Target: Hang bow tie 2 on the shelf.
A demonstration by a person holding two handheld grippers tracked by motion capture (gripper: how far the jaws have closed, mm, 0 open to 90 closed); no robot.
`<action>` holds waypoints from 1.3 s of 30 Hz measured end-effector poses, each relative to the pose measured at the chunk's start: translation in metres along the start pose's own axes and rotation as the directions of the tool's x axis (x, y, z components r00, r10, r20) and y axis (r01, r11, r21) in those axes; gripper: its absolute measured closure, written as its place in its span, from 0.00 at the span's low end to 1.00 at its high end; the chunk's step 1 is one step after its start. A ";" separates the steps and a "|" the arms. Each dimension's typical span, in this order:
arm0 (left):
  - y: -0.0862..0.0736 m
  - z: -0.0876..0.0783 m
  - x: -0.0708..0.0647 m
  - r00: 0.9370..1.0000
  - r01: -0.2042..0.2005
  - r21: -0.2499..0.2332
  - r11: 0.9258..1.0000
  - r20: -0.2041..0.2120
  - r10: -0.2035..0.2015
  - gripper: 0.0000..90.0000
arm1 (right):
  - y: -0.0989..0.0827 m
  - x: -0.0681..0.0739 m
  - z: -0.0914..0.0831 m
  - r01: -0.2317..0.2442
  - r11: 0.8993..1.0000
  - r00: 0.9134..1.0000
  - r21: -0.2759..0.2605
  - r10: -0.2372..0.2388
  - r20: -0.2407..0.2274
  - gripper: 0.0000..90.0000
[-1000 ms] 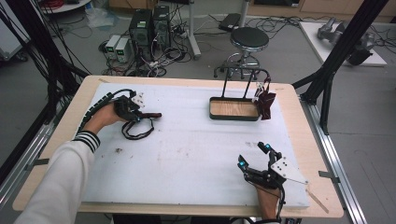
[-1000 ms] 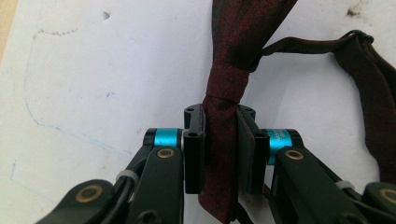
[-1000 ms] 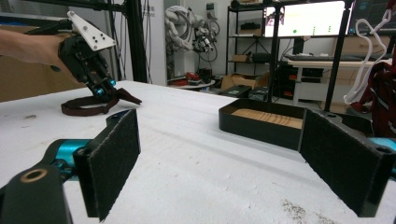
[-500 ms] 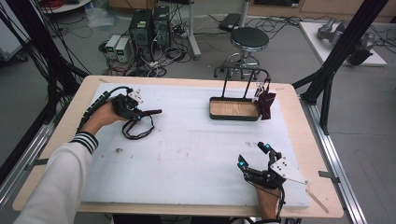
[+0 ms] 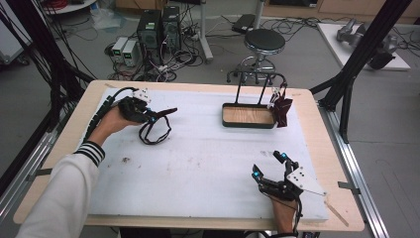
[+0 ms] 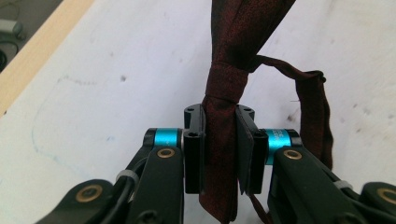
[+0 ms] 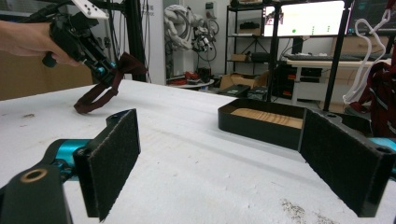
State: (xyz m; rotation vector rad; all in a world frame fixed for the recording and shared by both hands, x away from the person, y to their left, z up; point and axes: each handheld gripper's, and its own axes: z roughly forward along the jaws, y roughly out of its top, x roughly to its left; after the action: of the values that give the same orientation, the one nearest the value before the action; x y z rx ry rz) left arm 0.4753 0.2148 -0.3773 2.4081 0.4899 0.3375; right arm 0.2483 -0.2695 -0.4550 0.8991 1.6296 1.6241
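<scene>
Gripping a dark red necktie (image 6: 224, 88), the left gripper (image 5: 157, 116) has its jaws drawn in tight on the folded cloth just below the knot, as the left gripper view shows. Seen from the high view, that gripper sits over the white mat (image 5: 198, 153) near the table's far left corner, raised off the surface, with the tie's loop hanging down to touch the mat beneath it. The person's left hand (image 5: 111, 121) holds the tool, a striped cuff at the wrist.

The right gripper (image 5: 270, 166) rests near the near right corner of the table (image 5: 59, 148), jaws spread wide and nothing between the pads (the right gripper view shows bare mat through the gap). It lies well apart from the tie.

A black tray with a wooden floor (image 5: 247, 115) stands toward the far right of the mat, with a black rack rising behind it. A second dark red cloth item (image 5: 282, 110) hangs at the tray's right end; its exact kind cannot be told.
</scene>
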 end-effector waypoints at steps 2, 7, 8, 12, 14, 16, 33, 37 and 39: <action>0.004 0.000 -0.003 1.000 -0.003 -0.022 1.000 -0.001 0.003 0.84 | 0.000 0.000 0.000 -0.001 1.000 1.000 0.000 0.001 0.001 0.13; 0.010 0.000 -0.008 1.000 0.007 -0.054 0.999 -0.005 -0.007 0.83 | 0.000 0.000 0.000 -0.005 1.000 1.000 0.003 0.005 0.000 0.13; 0.012 0.000 -0.009 1.000 0.011 -0.062 0.998 -0.005 -0.011 0.84 | 0.000 0.000 0.000 -0.002 1.000 1.000 0.002 0.002 -0.002 0.13; 0.017 0.000 -0.012 0.999 0.033 -0.094 0.995 -0.003 -0.033 0.84 | 0.000 0.000 0.000 0.002 1.000 1.000 -0.001 -0.002 -0.001 0.13; 0.020 0.000 -0.013 0.999 0.047 -0.111 0.993 0.003 -0.047 0.84 | 0.000 0.000 0.000 -0.005 1.000 1.000 0.004 0.005 -0.001 0.13; 0.026 0.000 -0.014 0.998 0.058 -0.132 0.990 0.012 -0.057 0.84 | 0.000 0.000 0.000 -0.003 1.000 1.000 0.002 0.003 0.000 0.13; 0.058 0.004 -0.027 0.994 0.104 -0.254 0.962 0.011 -0.104 0.84 | 0.000 0.000 0.001 -0.004 1.000 1.000 0.004 0.004 -0.004 0.13; 0.072 0.010 -0.031 0.993 0.120 -0.292 0.949 0.017 -0.120 0.84 | 0.000 0.000 0.001 -0.007 1.000 1.000 0.005 0.007 -0.005 0.13; 0.075 0.010 -0.033 0.992 0.122 -0.296 0.947 0.016 -0.122 0.84 | 0.000 0.000 0.001 -0.005 1.000 1.000 0.003 0.005 -0.005 0.13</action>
State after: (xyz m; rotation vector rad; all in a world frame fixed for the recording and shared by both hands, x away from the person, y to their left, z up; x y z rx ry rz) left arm 0.4692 0.1415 -0.3407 2.0768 0.5454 0.3337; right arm 0.2490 -0.2694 -0.4548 0.9022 1.6350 1.6281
